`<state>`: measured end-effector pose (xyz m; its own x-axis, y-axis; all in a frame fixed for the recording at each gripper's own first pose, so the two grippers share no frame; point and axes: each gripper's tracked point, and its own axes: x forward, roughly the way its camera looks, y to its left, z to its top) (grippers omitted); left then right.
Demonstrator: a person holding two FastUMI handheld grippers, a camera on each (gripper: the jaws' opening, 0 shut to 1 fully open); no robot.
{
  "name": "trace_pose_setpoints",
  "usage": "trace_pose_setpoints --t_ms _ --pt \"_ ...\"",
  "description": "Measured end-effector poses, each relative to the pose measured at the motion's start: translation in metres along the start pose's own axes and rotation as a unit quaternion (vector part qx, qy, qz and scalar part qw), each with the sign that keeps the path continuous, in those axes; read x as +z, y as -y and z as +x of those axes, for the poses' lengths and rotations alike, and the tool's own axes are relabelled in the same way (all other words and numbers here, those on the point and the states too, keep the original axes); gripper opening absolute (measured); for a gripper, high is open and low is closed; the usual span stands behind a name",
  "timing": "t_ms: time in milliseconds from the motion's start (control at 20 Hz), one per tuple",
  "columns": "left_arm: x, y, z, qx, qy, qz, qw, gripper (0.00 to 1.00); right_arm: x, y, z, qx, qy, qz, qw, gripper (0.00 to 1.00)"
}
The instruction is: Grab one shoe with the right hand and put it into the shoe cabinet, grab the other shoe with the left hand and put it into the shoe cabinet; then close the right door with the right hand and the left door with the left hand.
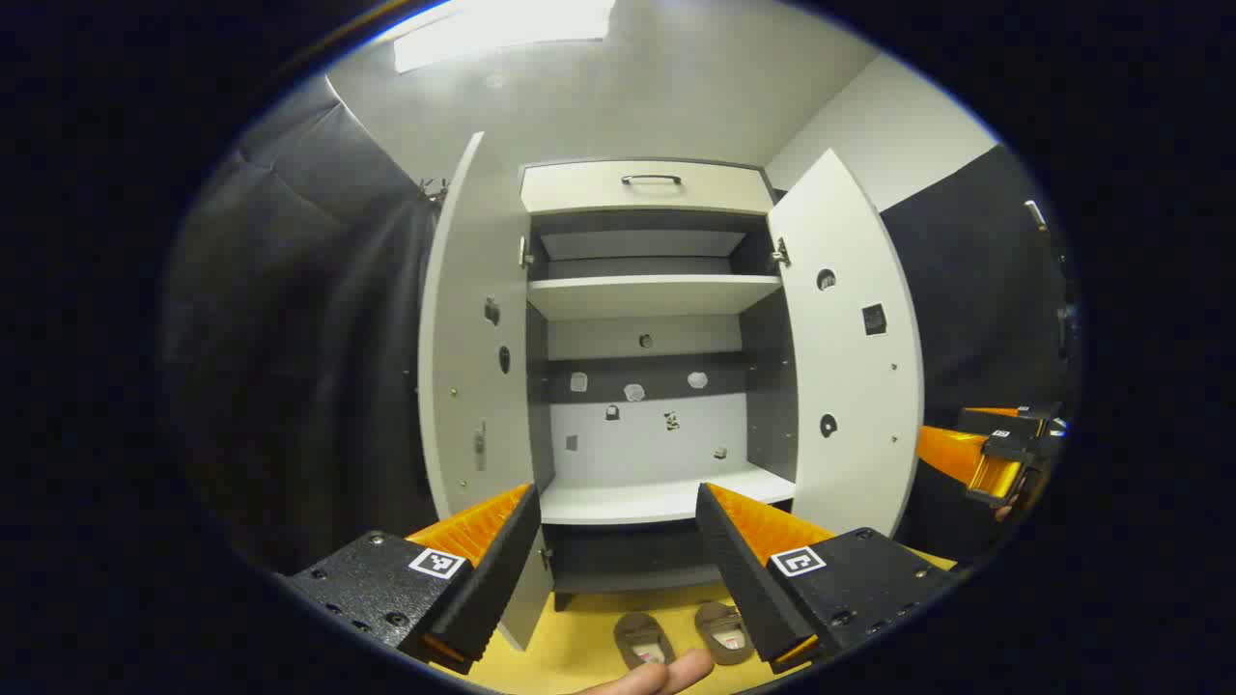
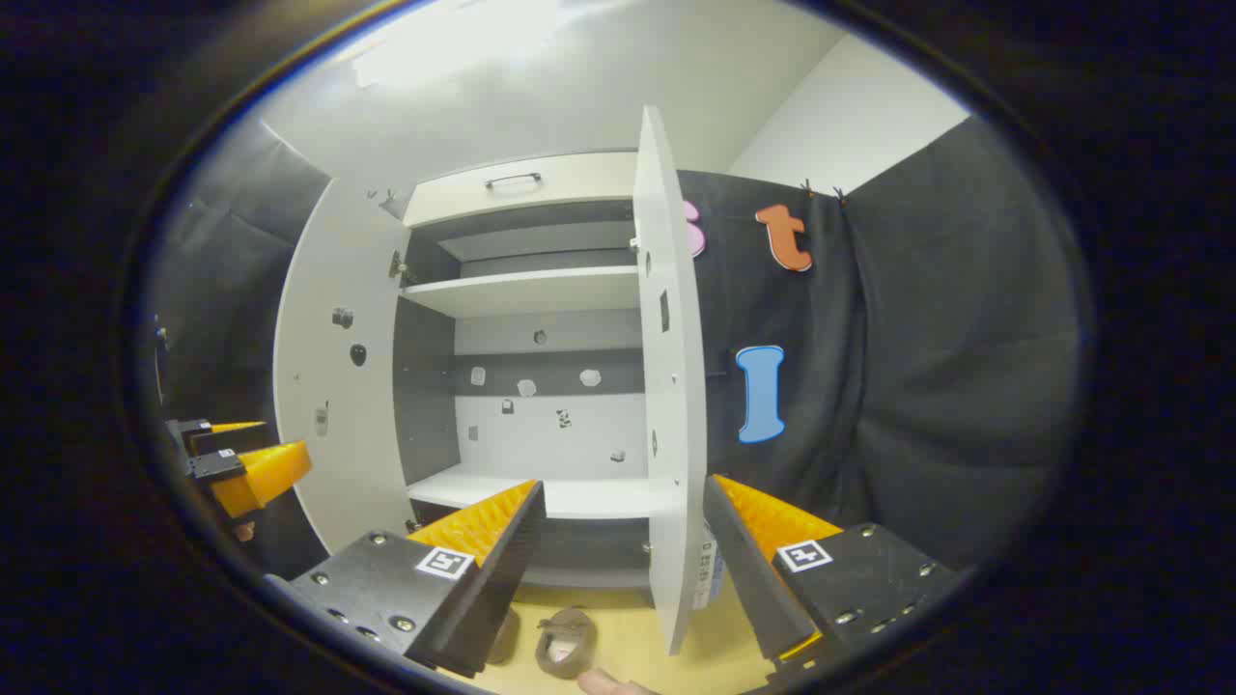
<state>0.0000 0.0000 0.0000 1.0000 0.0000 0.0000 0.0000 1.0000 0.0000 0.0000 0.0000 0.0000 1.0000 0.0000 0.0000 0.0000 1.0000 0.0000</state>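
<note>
A white shoe cabinet stands ahead with both doors swung wide; its left door and right door flank bare shelves. Two brown shoes lie side by side on the yellow floor in front of it. My left gripper is open, held above the shoes and facing the lower shelf. In the right gripper view my right gripper is open too, with the right door's edge between its fingers' line of sight and one shoe below. The right gripper also appears far right in the left gripper view.
Black cloth walls close in on both sides of the cabinet. A drawer with a handle tops the cabinet. A person's fingertip shows at the bottom edge. The yellow floor stretches in front.
</note>
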Motion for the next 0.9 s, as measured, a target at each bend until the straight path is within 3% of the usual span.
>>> trace_pose_setpoints --t_ms 100,450,600,650,900 --pt "-0.002 -0.008 0.002 -0.001 -0.001 -0.002 1.0 0.99 0.006 -0.008 -0.003 -0.002 0.005 -0.007 1.0 0.98" --pt "0.012 -0.026 0.007 0.001 0.012 -0.014 1.0 0.99 0.016 -0.022 -0.001 -0.007 0.006 -0.026 1.0 0.98" --pt "0.019 -0.03 0.006 0.003 0.021 -0.015 1.0 0.99 0.014 -0.029 0.001 -0.004 0.004 -0.028 1.0 0.98" --pt "0.019 -0.032 0.005 0.003 0.022 -0.015 1.0 0.99 0.013 -0.032 0.003 -0.003 0.003 -0.028 1.0 0.94" --pt "0.016 -0.033 -0.007 -0.001 0.025 -0.03 0.999 0.99 -0.007 -0.043 0.015 -0.004 -0.01 -0.03 0.999 0.98"
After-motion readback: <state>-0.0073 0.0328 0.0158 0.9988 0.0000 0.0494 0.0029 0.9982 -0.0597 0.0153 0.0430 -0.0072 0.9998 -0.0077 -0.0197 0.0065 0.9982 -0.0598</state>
